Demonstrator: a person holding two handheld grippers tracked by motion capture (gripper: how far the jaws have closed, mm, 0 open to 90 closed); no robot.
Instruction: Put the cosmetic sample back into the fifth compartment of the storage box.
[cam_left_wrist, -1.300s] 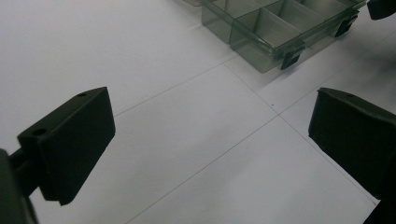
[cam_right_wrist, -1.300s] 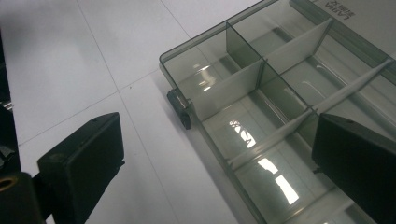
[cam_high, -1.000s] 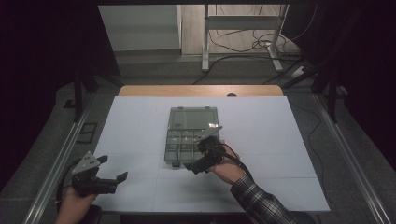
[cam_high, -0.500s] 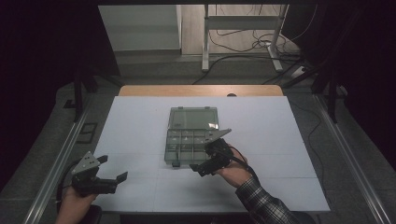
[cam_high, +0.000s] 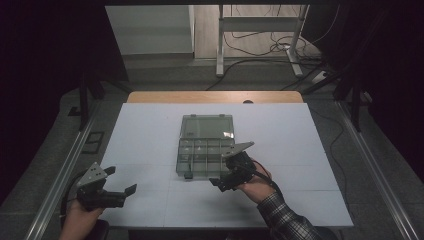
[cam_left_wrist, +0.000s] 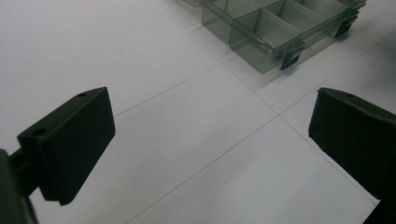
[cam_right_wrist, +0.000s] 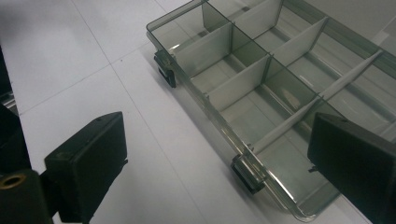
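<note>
Organizer box (cam_high: 206, 145), clear and divided into compartments, lies open at the middle of the white tabletop (cam_high: 150, 130), lid folded back toward the far side. Two dark latches (cam_right_wrist: 247, 172) sit on its near wall. Your right tool (cam_high: 226, 176) hovers at the box's near right corner, jaws apart, one jaw over the near compartments and the other over bare tabletop. Your left tool (cam_high: 120, 182) sits well apart from the box, at the near left of the tabletop, jaws spread wide and gripping nothing, pointed toward the box's near edge.
</note>
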